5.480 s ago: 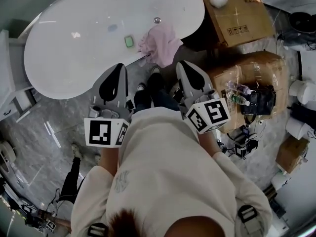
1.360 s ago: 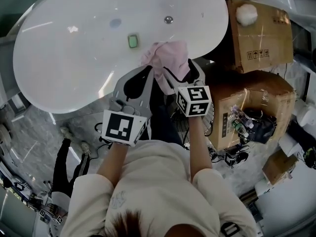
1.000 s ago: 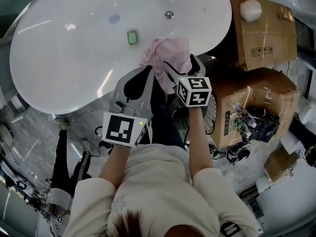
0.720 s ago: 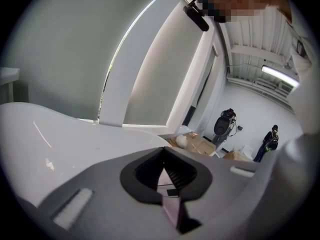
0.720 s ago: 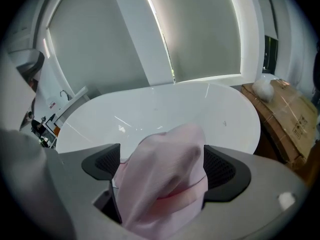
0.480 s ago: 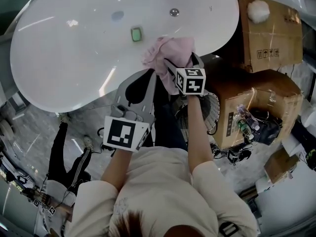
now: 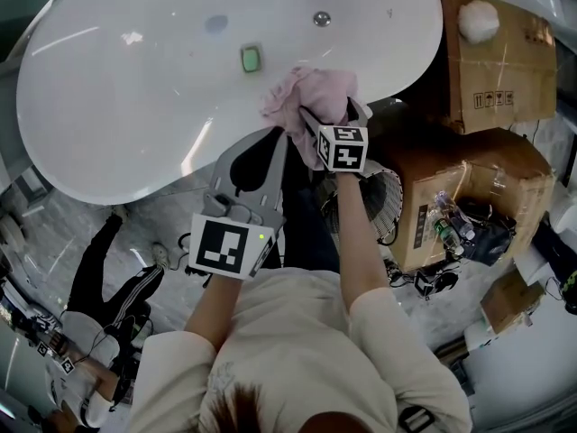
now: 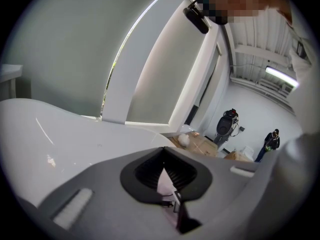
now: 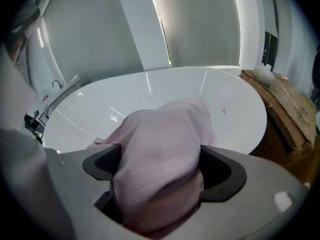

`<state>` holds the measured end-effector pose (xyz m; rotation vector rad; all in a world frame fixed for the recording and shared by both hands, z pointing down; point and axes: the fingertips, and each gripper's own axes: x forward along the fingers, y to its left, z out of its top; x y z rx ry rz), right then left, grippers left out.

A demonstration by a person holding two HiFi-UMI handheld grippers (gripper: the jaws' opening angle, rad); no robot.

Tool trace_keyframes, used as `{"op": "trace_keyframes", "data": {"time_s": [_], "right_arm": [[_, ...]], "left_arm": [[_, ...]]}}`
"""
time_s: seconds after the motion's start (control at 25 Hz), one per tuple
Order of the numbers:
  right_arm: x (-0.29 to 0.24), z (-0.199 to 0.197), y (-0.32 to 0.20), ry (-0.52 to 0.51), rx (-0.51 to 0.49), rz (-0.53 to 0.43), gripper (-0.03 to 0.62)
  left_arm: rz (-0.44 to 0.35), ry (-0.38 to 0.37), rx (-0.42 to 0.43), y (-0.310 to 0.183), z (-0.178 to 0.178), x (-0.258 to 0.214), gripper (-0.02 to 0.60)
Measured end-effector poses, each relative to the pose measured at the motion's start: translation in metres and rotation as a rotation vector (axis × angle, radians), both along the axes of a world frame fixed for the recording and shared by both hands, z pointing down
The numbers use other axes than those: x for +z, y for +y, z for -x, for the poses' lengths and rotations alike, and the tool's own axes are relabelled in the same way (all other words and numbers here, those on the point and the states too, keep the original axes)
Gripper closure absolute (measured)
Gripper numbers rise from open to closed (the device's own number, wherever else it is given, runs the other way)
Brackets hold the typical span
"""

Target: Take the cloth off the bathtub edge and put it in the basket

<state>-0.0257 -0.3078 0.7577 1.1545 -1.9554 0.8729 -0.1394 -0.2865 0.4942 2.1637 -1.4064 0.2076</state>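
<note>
The pink cloth (image 7: 313, 93) is lying bunched on the near right part of the bathtub (image 7: 153, 97) rim, part of it hanging over the outer side, so it is offering a raised fold to take hold of. The right gripper (image 9: 160, 165) is coming at it steeply from above. Its jaws have just been opening and are standing at their widest, with the bulge of cloth filling the gap between them. The pads are sitting around the fabric and do not look to be squeezing it yet. The wide spread is probably meant to gather a thick bundle, not a thin edge.

The left gripper (image 7: 267, 142) is waiting just left of the cloth, near the tub's outer wall. Its jaws are nearly together with nothing in them, and it is keeping clear of the working hand.

A round wire basket (image 7: 382, 197) seems to be standing on the floor below the right forearm, beside the cardboard boxes (image 7: 487, 52), so the carry will likely be short.
</note>
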Motion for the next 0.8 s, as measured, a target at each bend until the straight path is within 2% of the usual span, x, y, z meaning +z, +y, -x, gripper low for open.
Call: {"op": "trace_keyframes", "data": {"time_s": [0.12,0.2,0.28,0.36,0.56,0.8], "right_arm": [[0.001,0.001,0.001,0.000,0.000,0.002,0.116],[0.000,0.002,0.004,-0.004,-0.002,0.009,0.153],[-0.002,0.002,0.006,-0.002,0.001,0.019,0.192],[-0.005,0.001,0.007,-0.003,0.012,0.028,0.251],[-0.018,-0.005,0.009,0.000,0.042,0.029,0.414],[-0.020,-0.008,0.016,0.029,0.072,0.021,0.419]], "left_arm": [[0.004,0.012,-0.008,-0.002,0.001,-0.001,0.532],[0.006,0.025,-0.017,-0.004,0.002,-0.004,0.532],[-0.005,0.006,-0.005,-0.002,0.004,-0.002,0.532],[-0.017,-0.013,0.010,0.001,0.005,-0.001,0.532],[-0.016,0.017,-0.003,-0.001,0.003,-0.010,0.532],[-0.024,0.051,-0.031,-0.004,0.005,-0.021,0.532]]}}
